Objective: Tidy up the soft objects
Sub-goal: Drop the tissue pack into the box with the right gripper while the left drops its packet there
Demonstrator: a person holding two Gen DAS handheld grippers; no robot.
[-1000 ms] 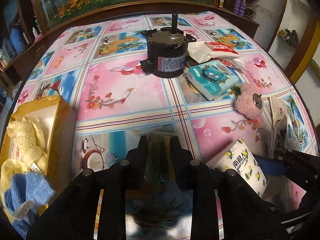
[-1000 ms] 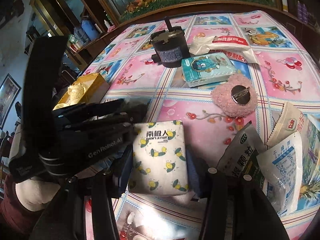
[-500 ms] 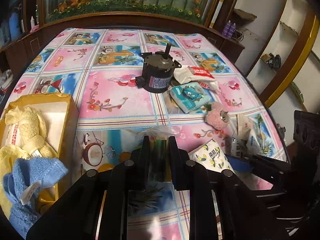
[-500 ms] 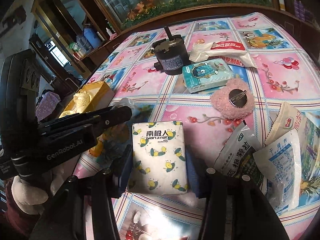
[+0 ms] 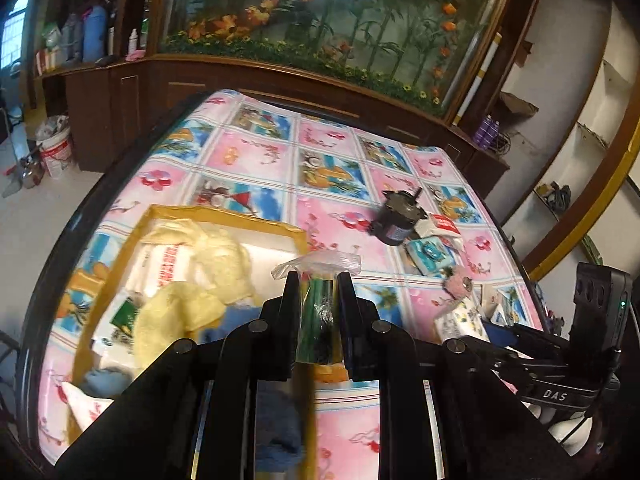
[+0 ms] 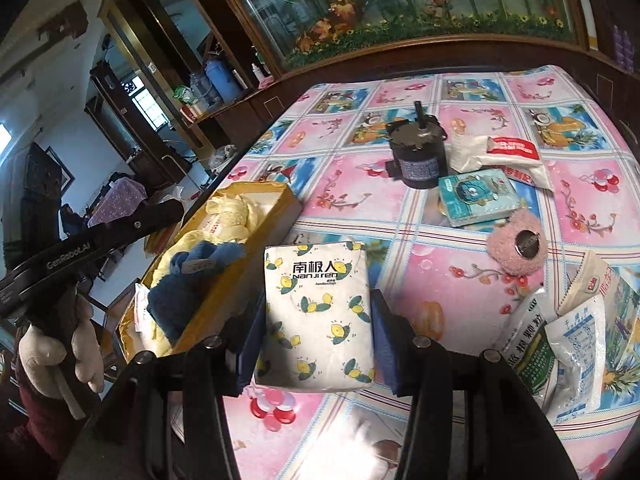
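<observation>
On the flowered tablecloth [image 6: 460,280] near the yellow box [image 6: 256,256], my right gripper [image 6: 318,340] clamps a soft, light tissue pack [image 6: 318,312] across its middle (squashy, forgiving), while my left gripper [image 5: 318,312], nearly closed, pinches a crinkly plastic packet [image 5: 318,320].

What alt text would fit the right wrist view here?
The right gripper clamps a white tissue pack printed with lemons above a pink patterned tablecloth. To its left a yellow box holds yellow and blue cloths; beyond lie a black motor, a teal pack and a pink plush.

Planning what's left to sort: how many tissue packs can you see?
2: the lemon-print tissue pack sits between the right gripper's fingers; the teal tissue pack lies beside the black motor. Others may be hidden.
</observation>
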